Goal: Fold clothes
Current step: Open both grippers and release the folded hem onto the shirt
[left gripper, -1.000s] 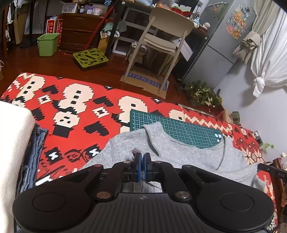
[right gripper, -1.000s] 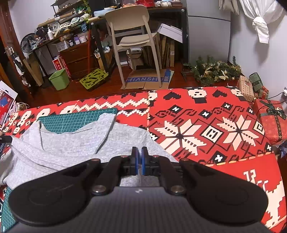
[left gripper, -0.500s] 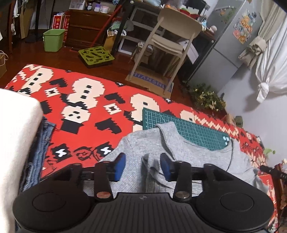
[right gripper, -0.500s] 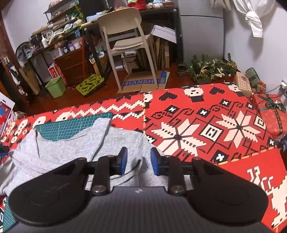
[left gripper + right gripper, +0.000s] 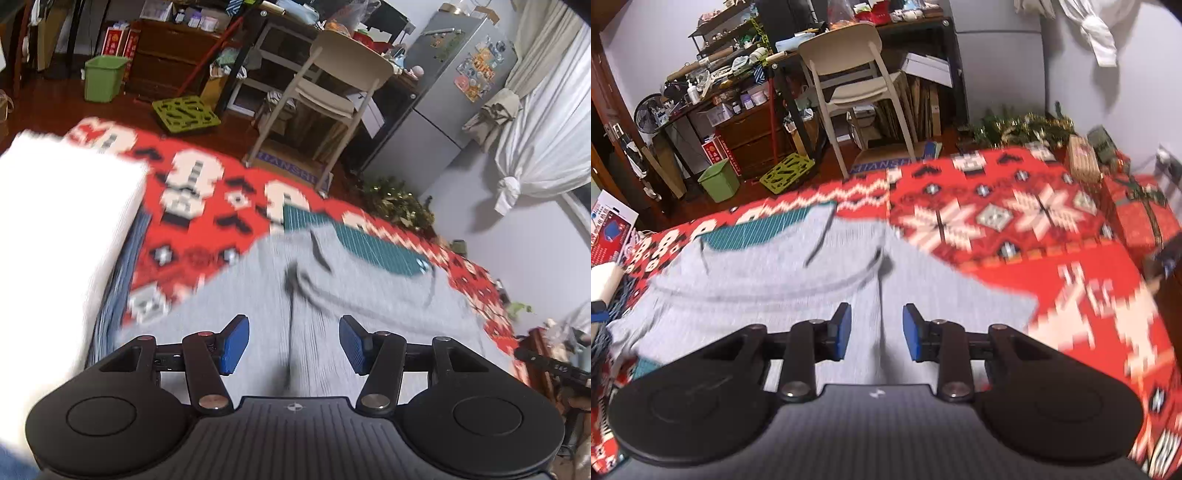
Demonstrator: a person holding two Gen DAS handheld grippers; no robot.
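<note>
Grey sweater (image 5: 369,306) below both grippers' parted jaws (nothing between them)

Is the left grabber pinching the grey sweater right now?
No, the left gripper has its blue pads spread wide apart, with the grey sweater lying loose below them.

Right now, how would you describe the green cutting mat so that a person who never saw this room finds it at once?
Start at the large red patterned blanket covering the work surface. On it lies a grey sweater, and the green cutting mat sticks out from under the sweater's far edge, toward the white chair. It is the only flat teal sheet with a fine white grid.
</note>
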